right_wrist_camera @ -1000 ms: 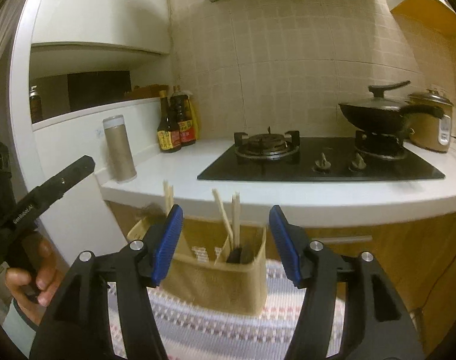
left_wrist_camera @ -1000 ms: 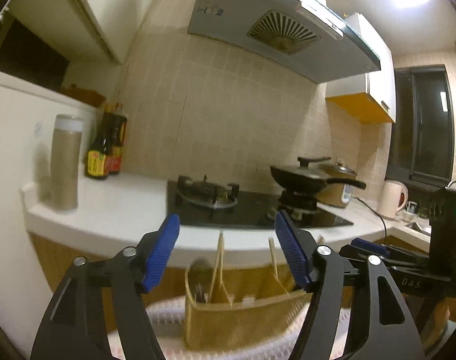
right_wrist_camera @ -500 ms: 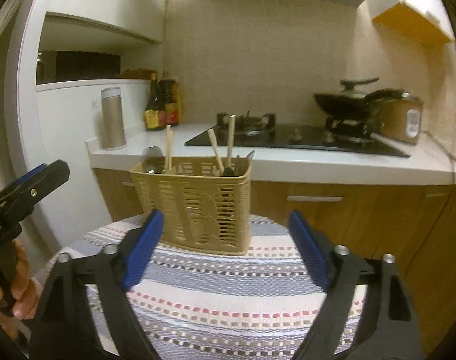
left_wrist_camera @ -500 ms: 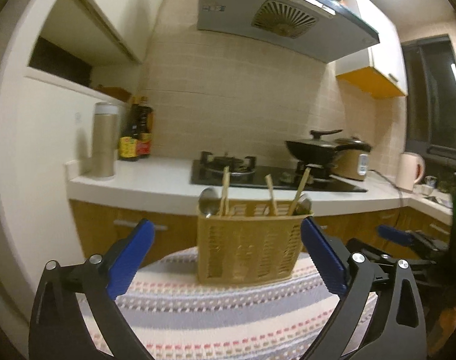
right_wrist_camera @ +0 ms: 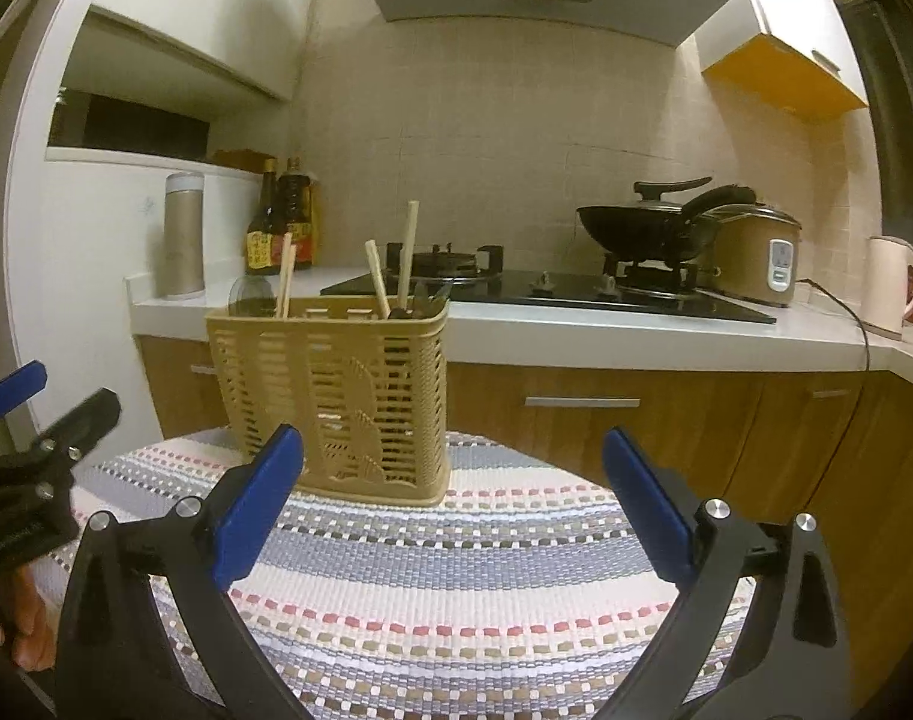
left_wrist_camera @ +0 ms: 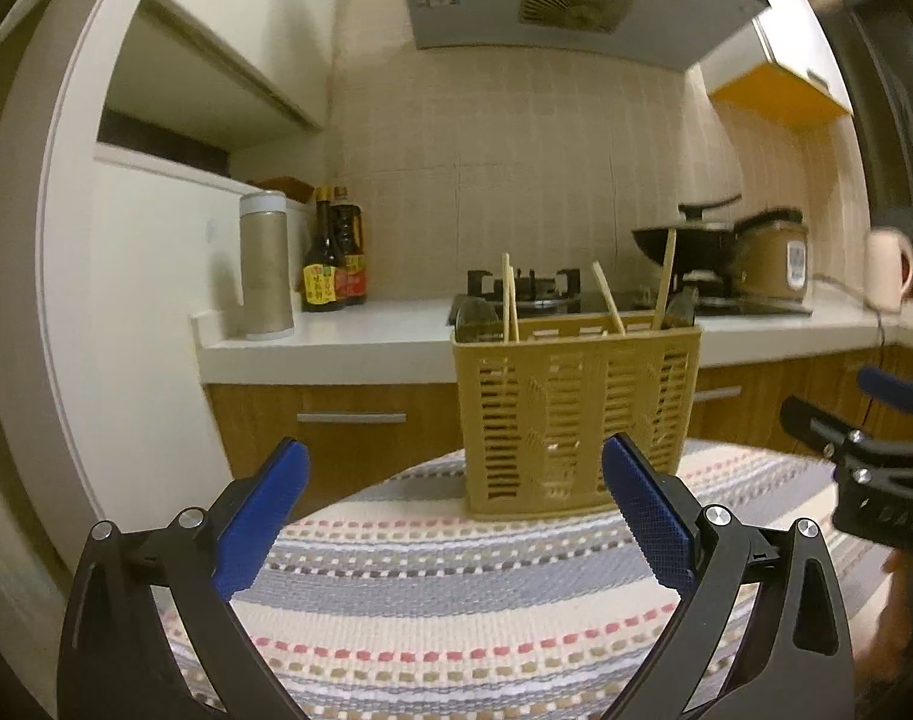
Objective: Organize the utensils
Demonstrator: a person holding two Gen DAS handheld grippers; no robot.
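Note:
A tan slotted utensil basket stands upright on a striped woven cloth over a small table. Wooden chopsticks and a spoon bowl stick up out of it. My left gripper is open just short of the basket, slightly to its left, with nothing between the blue pads. The right wrist view has the basket ahead and to the left. My right gripper has its jaws opening wide, empty, beside the basket's right end. Each gripper shows at the edge of the other's view.
Behind the table runs a white kitchen counter with wooden drawers below. On it are a gas hob, a black wok, a rice cooker, a kettle, a flask and sauce bottles.
Both grippers have come down and drawn back from above the basket to table height. Both pairs of jaws have spread much wider. The basket now shows in full, ahead of them.

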